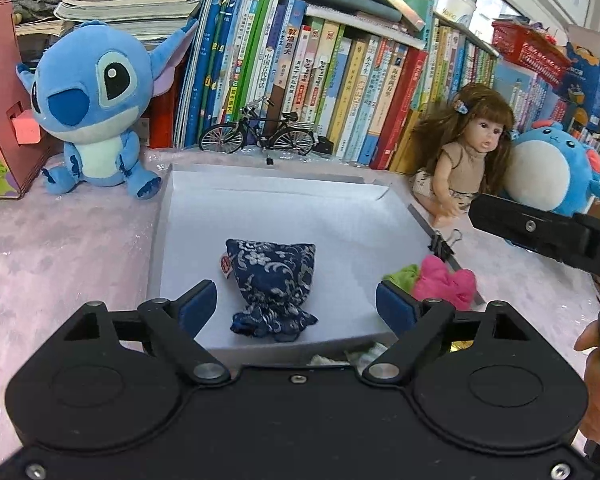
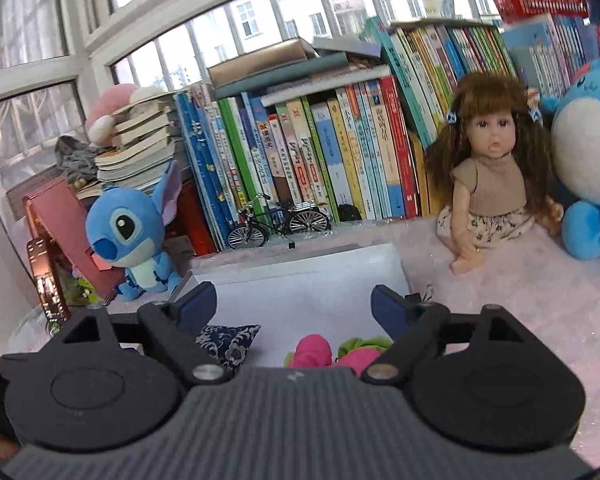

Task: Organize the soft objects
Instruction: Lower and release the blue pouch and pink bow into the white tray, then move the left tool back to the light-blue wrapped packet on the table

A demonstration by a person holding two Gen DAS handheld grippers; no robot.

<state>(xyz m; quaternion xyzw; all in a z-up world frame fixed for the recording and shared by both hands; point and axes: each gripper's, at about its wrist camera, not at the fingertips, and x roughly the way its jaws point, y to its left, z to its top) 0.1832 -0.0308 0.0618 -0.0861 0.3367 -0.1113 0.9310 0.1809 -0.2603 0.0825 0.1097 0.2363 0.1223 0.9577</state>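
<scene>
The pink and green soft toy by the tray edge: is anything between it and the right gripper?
Nothing visible is. The right gripper hangs open just above and behind the pink and green soft toy, with bare grey tray ahead. The blue flowered pouch lies off to the left, apart.

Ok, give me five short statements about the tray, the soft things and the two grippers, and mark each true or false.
1. The blue floral pouch lies inside the grey tray. True.
2. The left gripper is shut on the pouch. False: its jaws stand open, holding nothing.
3. The pink soft toy sits at the tray's right edge. True.
4. The right gripper holds the doll. False: it is open and empty; the doll sits by the books.
5. The blue Stitch plush lies in the tray. False: it sits outside, left of it.
</scene>
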